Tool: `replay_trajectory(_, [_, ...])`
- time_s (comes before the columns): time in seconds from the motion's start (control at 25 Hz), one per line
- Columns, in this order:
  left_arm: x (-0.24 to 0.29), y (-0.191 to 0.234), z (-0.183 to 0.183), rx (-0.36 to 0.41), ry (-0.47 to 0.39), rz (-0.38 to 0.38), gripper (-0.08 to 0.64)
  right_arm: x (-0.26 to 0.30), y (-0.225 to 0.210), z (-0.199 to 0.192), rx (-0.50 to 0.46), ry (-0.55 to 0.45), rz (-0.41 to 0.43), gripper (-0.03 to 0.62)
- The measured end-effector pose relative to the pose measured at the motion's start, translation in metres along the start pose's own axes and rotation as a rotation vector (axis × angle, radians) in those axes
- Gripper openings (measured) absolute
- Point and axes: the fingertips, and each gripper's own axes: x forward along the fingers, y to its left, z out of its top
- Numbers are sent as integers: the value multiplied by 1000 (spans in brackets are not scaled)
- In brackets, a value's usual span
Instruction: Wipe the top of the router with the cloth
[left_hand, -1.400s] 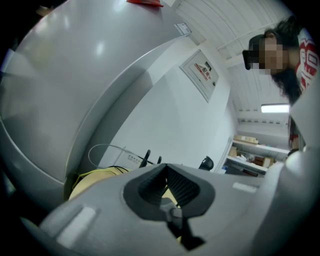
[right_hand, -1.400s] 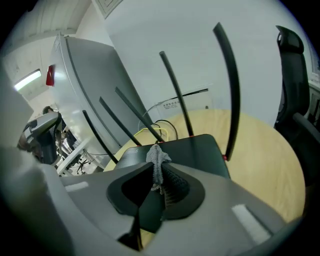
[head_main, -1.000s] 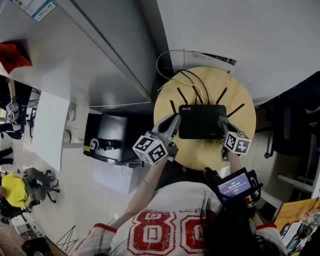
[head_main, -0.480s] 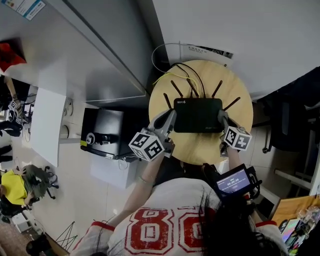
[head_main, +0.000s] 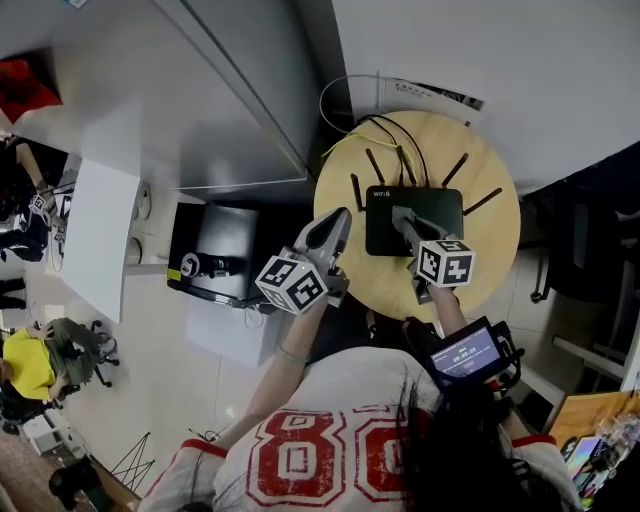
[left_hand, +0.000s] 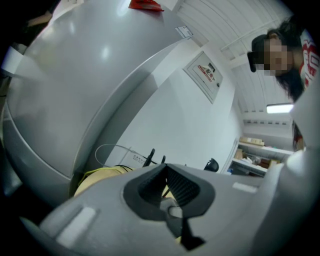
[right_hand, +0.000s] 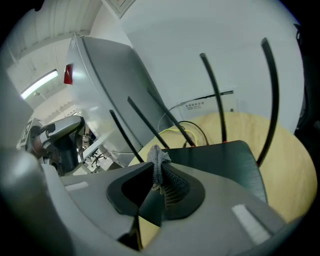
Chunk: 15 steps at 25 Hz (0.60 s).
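Two grippers showing: right gripper (head_main: 402, 216) is pinching the grey cloth (right_hand: 157, 161) over the black router (head_main: 442, 204) on the round table (head_main: 492, 252); left gripper (head_main: 339, 220) is hovering beside it, jaws together, empty. I'd be pressing flat and sweeping slowly, dodging those antennas (right_hand: 212, 95).

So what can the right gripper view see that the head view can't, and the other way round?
Only the right gripper view: the grey cloth pinched in the right claw. Only the head view: the left claw, left of the router, and the person's shirt. Both: the black router, its antennas, the yellow cable and the round table.
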Motion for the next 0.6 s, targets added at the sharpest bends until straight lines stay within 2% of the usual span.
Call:
replay_trajectory(0.28, [-23,23,13,4,-16,57,0,24,36,-10,-32,49,60,43])
replay_trajectory(0.6, [-32,27,26,3,-28,73,0,30,36,-24,-71,108,36,43])
